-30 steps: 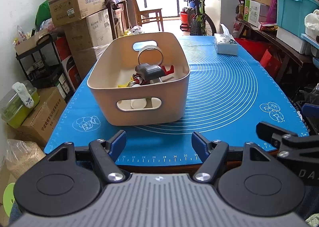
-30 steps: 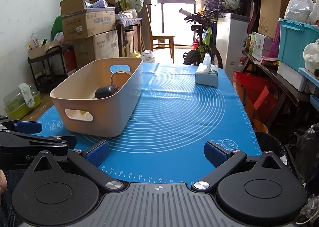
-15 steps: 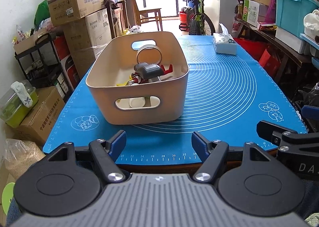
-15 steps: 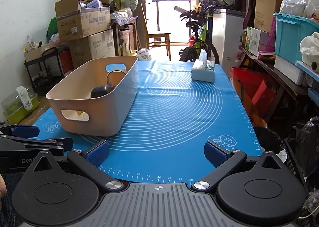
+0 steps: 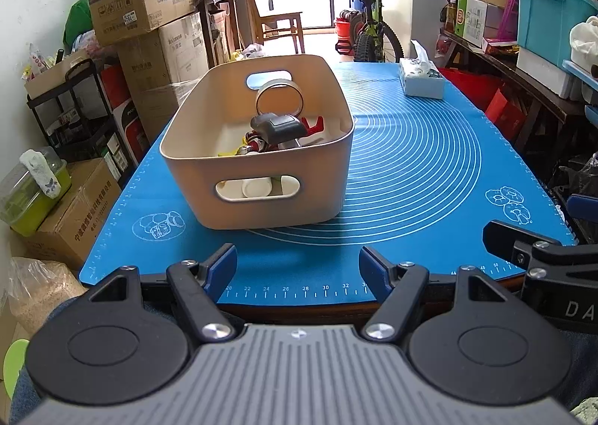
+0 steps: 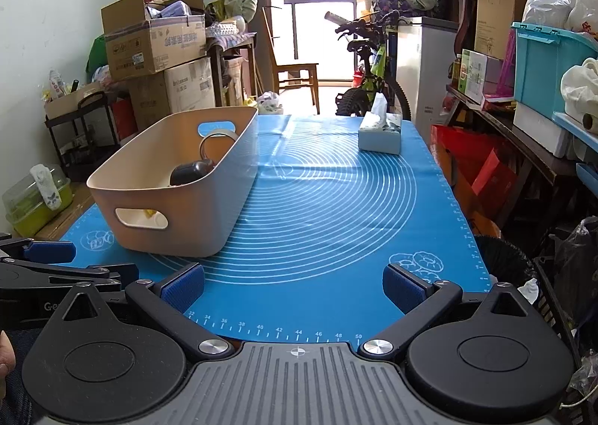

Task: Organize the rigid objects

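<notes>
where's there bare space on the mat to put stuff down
The widest free patch is the blue mat between the beige bin and the mat's right edge, from the tissue box at the far end to the near edge. A narrower bare strip runs along the bin's left side. The bin itself is crowded with items.

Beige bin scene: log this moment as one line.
left gripper: open, empty | right gripper: open, empty | beige bin: on blue mat, holds tape roll and small items | tissue box: far end
</notes>
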A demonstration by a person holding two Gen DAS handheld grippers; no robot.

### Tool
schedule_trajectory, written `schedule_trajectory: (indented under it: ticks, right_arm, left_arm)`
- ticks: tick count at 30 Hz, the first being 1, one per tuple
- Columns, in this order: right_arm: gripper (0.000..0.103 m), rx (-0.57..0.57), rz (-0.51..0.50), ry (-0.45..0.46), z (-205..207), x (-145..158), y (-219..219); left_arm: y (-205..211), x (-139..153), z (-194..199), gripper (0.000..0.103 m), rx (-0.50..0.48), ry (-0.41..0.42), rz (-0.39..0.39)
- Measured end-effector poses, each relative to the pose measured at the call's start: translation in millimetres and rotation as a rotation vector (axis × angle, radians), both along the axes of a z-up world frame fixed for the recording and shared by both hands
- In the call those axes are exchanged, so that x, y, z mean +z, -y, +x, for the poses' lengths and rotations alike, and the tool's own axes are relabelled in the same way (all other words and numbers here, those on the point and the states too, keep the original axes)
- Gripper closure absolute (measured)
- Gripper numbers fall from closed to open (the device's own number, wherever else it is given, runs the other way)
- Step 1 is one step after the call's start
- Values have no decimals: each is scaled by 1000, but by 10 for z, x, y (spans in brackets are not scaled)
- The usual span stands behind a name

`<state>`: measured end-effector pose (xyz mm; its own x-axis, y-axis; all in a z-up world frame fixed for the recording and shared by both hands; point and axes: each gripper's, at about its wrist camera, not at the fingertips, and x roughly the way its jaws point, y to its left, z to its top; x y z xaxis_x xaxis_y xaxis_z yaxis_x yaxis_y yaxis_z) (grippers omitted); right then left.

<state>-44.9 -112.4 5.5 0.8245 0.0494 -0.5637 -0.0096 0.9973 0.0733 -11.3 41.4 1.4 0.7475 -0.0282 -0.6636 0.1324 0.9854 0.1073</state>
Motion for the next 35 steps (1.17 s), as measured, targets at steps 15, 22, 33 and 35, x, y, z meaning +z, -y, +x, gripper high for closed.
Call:
schedule_trajectory:
  ticks: [15,22,33,35]
  right_arm:
    - [3,0,0,1,0,-1,6]
    - [3,1,0,1,-1,-1,6]
    - [3,-1,0,-1,-5,-5,6]
    - [3,0,0,-1,-4,-5,7]
  left_arm:
    - [4,7,-7,30,2,6,-3]
    - [3,7,-8,30,1,5,-4]
    - [4,18,-10,30,3,10,-3]
    - [0,24,-9,30,4,14,-3]
